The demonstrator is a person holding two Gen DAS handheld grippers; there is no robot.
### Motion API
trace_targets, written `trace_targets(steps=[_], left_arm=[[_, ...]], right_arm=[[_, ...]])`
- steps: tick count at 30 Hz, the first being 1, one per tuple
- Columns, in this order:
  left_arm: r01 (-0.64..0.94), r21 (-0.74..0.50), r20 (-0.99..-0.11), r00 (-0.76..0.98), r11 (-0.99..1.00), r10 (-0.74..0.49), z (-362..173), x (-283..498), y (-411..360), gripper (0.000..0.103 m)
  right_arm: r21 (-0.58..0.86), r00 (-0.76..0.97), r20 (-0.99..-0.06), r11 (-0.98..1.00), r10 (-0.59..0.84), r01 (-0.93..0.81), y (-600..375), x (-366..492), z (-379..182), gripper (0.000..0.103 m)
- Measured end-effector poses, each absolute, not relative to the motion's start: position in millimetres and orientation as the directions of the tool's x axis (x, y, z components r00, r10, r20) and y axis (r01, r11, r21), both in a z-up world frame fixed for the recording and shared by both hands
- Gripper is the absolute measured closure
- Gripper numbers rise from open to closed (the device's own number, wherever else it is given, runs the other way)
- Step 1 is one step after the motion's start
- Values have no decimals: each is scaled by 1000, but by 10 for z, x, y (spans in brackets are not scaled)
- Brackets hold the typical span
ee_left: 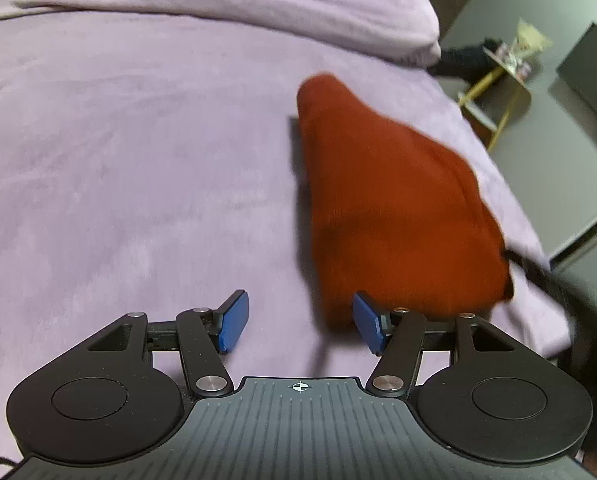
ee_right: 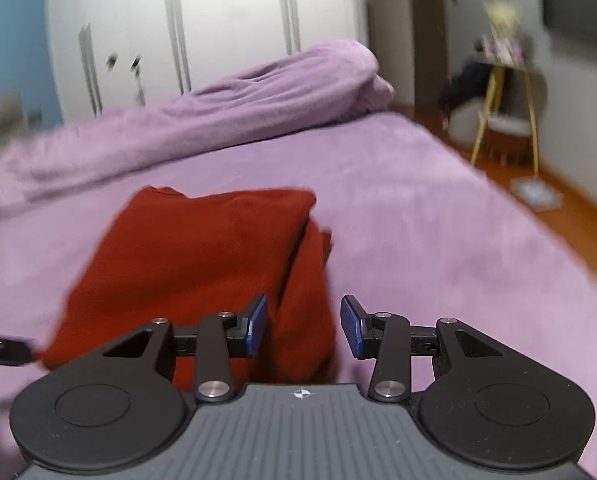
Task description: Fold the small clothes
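So from my left claw [ee_left: 300, 322] I'm looking down at a lilac fleece blanket [ee_left: 118, 160] spread over the bed, bare on the left side of the view. The blue pads [ee_left: 234, 322] are spread apart with nothing between them, just blanket underneath. Off to the right of that claw lies the rust-red garment [ee_left: 386, 200], folded into a long wedge that runs from near my right pad out toward the far side of the bed. Its near end sits just behind that right pad, but the pad isn't pressing on it. Far back there's a bunched-up lilac duvet [ee_left: 258, 4], and past the bed's right edge a little yellow-legged side table [ee_left: 506, 76].

Over on my right claw [ee_right: 303, 327], things are a bit blurry. The same red garment [ee_right: 202, 256] fills the left and middle of that view, folded with a layered edge on its right side. The near part of it runs down between my two pads, and the jaws stand apart with a gap on either side, so I'm not gripping it. At the far left edge a dark tip of my other claw [ee_right: 2, 350] pokes in beside the cloth. Right of the garment it's open blanket [ee_right: 438, 220], then wooden floor [ee_right: 570, 216].
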State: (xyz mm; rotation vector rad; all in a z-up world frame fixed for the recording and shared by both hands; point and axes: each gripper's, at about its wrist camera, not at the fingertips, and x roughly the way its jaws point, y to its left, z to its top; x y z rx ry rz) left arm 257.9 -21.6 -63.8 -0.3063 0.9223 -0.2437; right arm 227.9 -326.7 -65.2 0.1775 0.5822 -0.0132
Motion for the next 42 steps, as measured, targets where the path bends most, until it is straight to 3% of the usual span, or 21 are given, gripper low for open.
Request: trace_targets(steps=[4,9,11,13,15,19,20,22,23,27,29,31,34,42], left_arm=[[61,-394,-726,592,917,-351,-619,2690,-288,38],[33,-420,-736,573,907,-361,-673,2713,-370,38],[20,-431,-736,570,902,-365,-679,2695,-349,38],[10,-435,-740,565,900,-365,-689,2698,-318,37],[6,-434,-746,559,901,-363,-686,2699,-308,37],[27,-417,-745,563,909,-358,-647,2720,-292,35],[26,-412,-745,567,911,-353,-643,2736,-289,34],[18,-412,-748,564,911,-350,-650,2779,-301,34],[16,-416,-750,560,909,-353,-661,2800,-309,34],[32,-442,-748,539,897,-388,-698,2863,-327,33],[52,-461,-734,539,886,-414,-704,2902,-311,32],[76,-495,-704,549,866,-451,-710,2976,-278,27],[85,-559,-668,543,825,-508,-789,3164,-250,27],[50,-688,-606,509,724,-611,-1112,3602,-316,33]], right_arm=[[456,814,-551,884,186,107,-3419,2038,-853,62],[714,799,-470,693,375,95,-3454,2189,-1095,66],[747,792,-463,656,398,107,-3433,2298,-1171,74],[776,779,-471,615,414,141,-3417,2381,-1257,96],[767,772,-481,625,415,142,-3392,2393,-1236,96],[929,815,-257,365,519,60,-3670,2258,-1307,97],[925,816,-281,370,505,89,-3726,2256,-1345,97],[766,770,-503,616,394,184,-3679,2329,-1313,97],[675,744,-567,717,354,174,-3610,2365,-1293,98],[669,735,-542,739,407,84,-3683,2367,-1108,81],[687,755,-504,725,420,55,-3876,2343,-1040,66],[709,769,-485,702,416,68,-4049,2346,-1005,41],[787,740,-448,614,502,60,-4295,2581,-1090,36],[844,658,-454,526,601,103,-4505,3332,-1324,38]])
